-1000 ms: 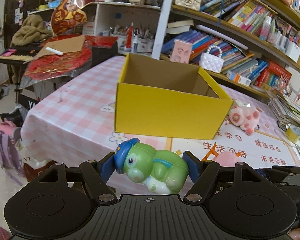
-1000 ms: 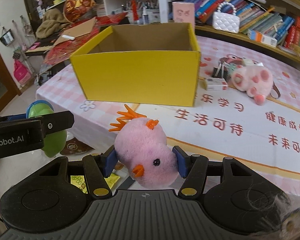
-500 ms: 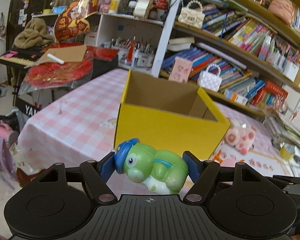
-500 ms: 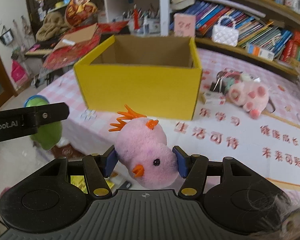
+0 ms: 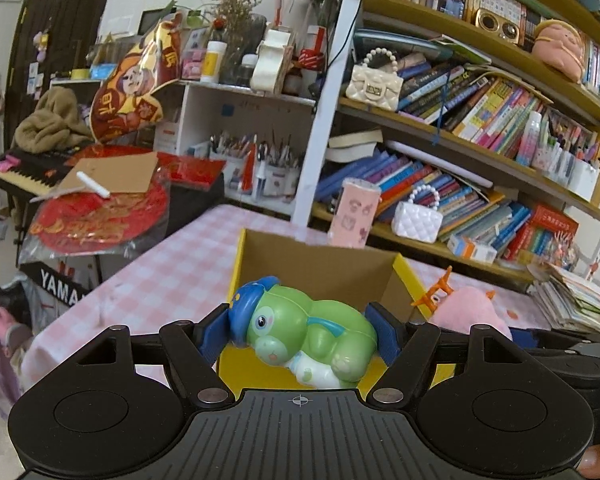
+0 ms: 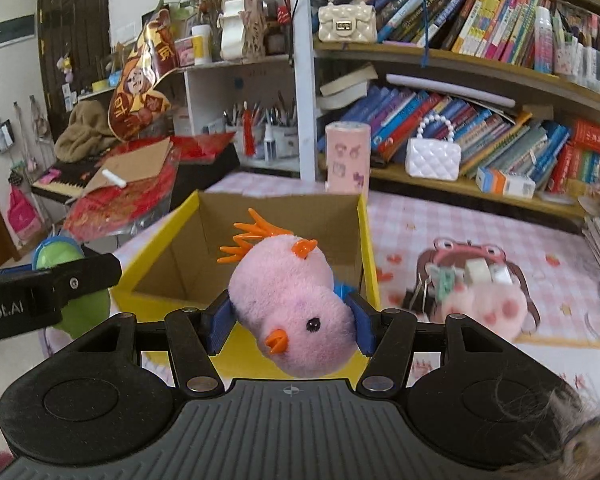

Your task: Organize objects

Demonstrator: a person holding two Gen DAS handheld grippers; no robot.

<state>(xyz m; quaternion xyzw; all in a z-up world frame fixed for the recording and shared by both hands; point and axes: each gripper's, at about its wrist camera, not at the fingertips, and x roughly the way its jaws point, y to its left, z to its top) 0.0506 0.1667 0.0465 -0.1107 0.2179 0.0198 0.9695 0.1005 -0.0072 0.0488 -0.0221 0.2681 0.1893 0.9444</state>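
My left gripper (image 5: 300, 330) is shut on a green plastic toy with a blue cap (image 5: 308, 334), held above the near wall of an open yellow cardboard box (image 5: 320, 276). My right gripper (image 6: 288, 326) is shut on a pink plush chick with an orange crest (image 6: 288, 300), held above the same box (image 6: 260, 240) at its right part. The chick also shows in the left wrist view (image 5: 466, 312), and the green toy shows at the left in the right wrist view (image 6: 76, 280). The box looks empty inside.
The box stands on a pink checked tablecloth (image 6: 460, 220). A pink plush toy with small items (image 6: 480, 292) lies right of the box. A pink cylinder (image 6: 348, 156) stands behind it. Full bookshelves (image 6: 480, 100) line the back; a keyboard and red decorations (image 5: 100, 208) sit at the left.
Both grippers have risen and moved forward with their toys, from in front of the box to above its near edge. The box now shows lower and closer in both views.
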